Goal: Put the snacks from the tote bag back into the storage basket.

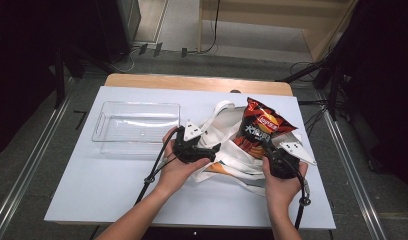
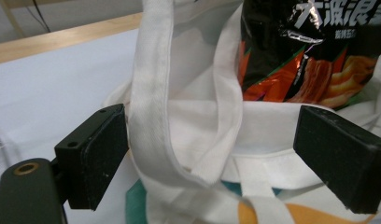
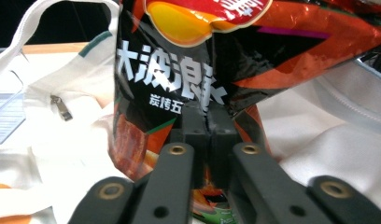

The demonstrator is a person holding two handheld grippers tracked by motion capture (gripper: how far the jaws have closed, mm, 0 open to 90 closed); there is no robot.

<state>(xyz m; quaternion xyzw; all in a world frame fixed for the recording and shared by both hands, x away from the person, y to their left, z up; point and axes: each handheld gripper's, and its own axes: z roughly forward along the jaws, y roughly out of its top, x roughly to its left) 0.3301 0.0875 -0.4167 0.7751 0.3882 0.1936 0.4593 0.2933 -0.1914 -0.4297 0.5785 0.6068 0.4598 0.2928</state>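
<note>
A black and red chip bag (image 1: 261,126) stands partly inside a white tote bag (image 1: 227,150) at the table's centre right. My right gripper (image 1: 272,156) is shut on the chip bag (image 3: 212,65), its jaws pinching the lower edge of the foil just in front of the camera. At the tote's left side my left gripper (image 1: 212,150) stands open, its jaws wide apart. A white strap (image 2: 151,107) and the tote's rim (image 2: 263,116) lie between those jaws, with the strap against the left jaw. The chip bag (image 2: 310,51) rises just behind.
A clear plastic tray (image 1: 137,121) sits on the white table (image 1: 107,190) to the left of the tote. A zipper pull (image 3: 61,108) hangs inside the tote. Floor cables and dark stands surround the table.
</note>
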